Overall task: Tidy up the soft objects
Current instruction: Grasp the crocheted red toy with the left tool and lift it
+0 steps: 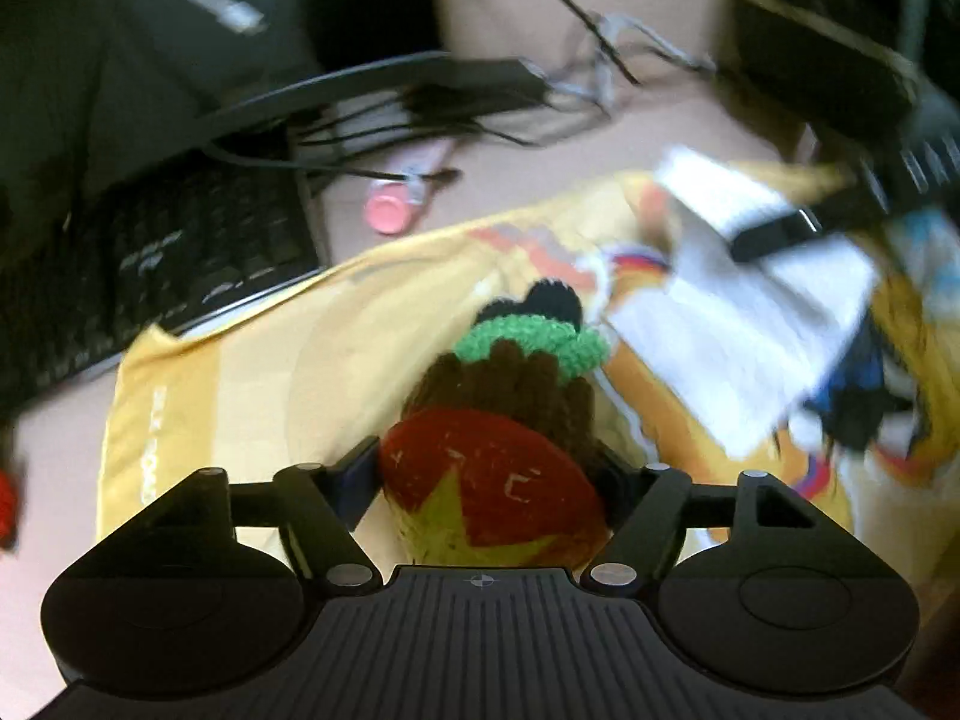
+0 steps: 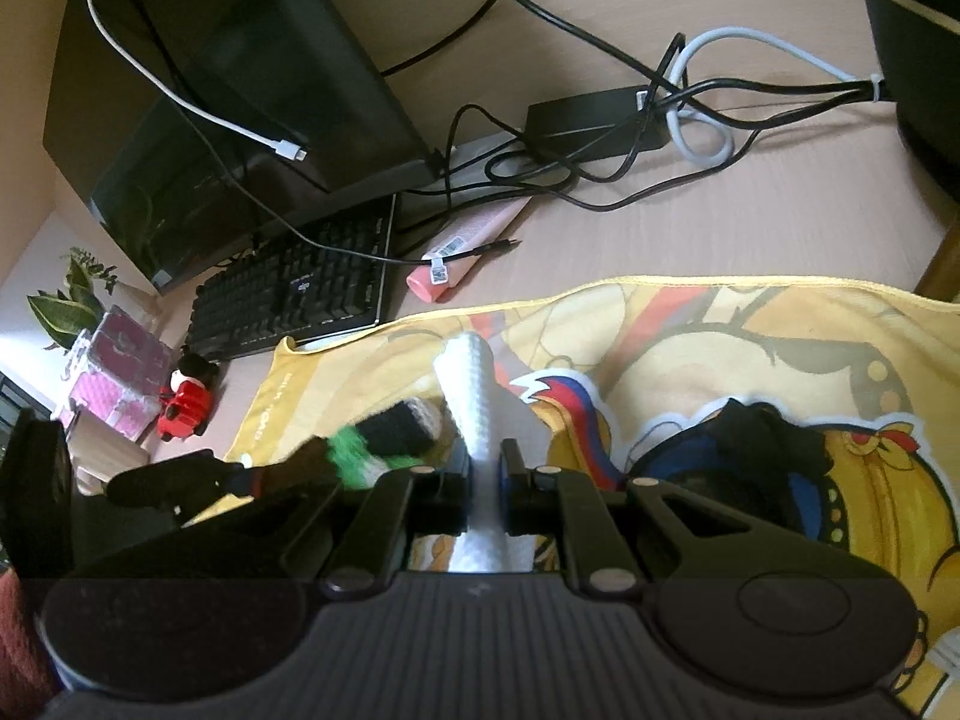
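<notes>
At nine o'clock on the yellow printed cloth [image 2: 690, 324], our left gripper [image 1: 489, 480] has its jaws around a crocheted toy [image 1: 510, 414] (red, brown, green). At centre, our right gripper [image 2: 485, 483] is clamped on a white textured cloth [image 2: 474, 396]. At three o'clock a dark fabric bundle [image 2: 762, 438] waits unsorted; we judge the task mid-course.
</notes>
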Motion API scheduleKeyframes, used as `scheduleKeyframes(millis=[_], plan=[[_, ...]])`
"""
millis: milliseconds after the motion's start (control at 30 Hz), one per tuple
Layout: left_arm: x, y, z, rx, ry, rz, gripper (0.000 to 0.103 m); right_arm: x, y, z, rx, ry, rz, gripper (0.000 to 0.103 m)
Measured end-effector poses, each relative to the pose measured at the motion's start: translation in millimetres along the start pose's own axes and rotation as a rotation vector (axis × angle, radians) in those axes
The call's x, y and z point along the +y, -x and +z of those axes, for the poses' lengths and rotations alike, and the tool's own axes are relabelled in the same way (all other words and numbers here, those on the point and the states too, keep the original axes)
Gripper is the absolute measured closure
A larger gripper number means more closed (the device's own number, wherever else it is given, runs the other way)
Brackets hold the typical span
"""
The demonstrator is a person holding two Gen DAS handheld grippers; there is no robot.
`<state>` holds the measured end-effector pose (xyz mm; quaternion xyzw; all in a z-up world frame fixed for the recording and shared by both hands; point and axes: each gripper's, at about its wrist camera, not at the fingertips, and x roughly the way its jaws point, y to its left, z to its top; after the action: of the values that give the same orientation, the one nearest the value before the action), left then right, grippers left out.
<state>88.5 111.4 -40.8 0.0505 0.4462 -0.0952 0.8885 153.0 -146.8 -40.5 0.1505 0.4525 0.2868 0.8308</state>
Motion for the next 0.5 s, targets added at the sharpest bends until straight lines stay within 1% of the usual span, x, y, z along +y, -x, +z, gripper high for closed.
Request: scheduleKeyframes(millis=[67,133,167,200,233,267,333,367,400,467,500], plan=[[13.4,2.8,4.9,-0.014,0.101,-0.067,0.029,-2.8,6.4,2.4,-0.02,-0.026,0.028,0.092],[27.9,8.2,8.4,-0.032,0.238,-0.21,0.029,-5.1,15.8,6.8,-0.048,-0.055,0.066,0.092],[32.8,11.0,9.6,-0.042,0.289,-0.271,0.029,-5.8,21.1,9.8,-0.06,-0.064,0.084,0.092],[34.1,13.4,10.2,-0.051,0.309,-0.3,0.028,-6.0,26.4,12.4,-0.069,-0.072,0.105,0.092],[34.9,14.6,10.5,-0.057,0.321,-0.309,0.028,-5.7,29.2,13.8,-0.069,-0.076,0.125,0.092],[34.8,13.1,10.4,-0.053,0.317,-0.278,0.027,-5.4,30.3,14.5,-0.063,-0.078,0.144,0.092],[39.0,4.2,7.1,-0.019,0.337,-0.206,0.027,-4.1,22.4,11.3,-0.015,-0.063,0.165,0.092],[42.5,-0.5,4.4,-0.001,0.357,-0.178,0.027,-2.1,15.2,7.9,0.014,-0.034,0.135,0.092],[46.5,-3.5,1.5,0.007,0.382,-0.165,0.026,0.7,7.1,4.3,0.04,0.012,0.086,0.092],[53.8,-4.3,-2.2,0.0,0.425,-0.142,0.019,9.5,-5.3,-6.3,0.062,0.129,-0.021,0.092],[56.9,-3.1,-2.9,-0.011,0.443,-0.128,0.012,14.2,-10.7,-11.6,0.068,0.19,-0.075,0.087]])
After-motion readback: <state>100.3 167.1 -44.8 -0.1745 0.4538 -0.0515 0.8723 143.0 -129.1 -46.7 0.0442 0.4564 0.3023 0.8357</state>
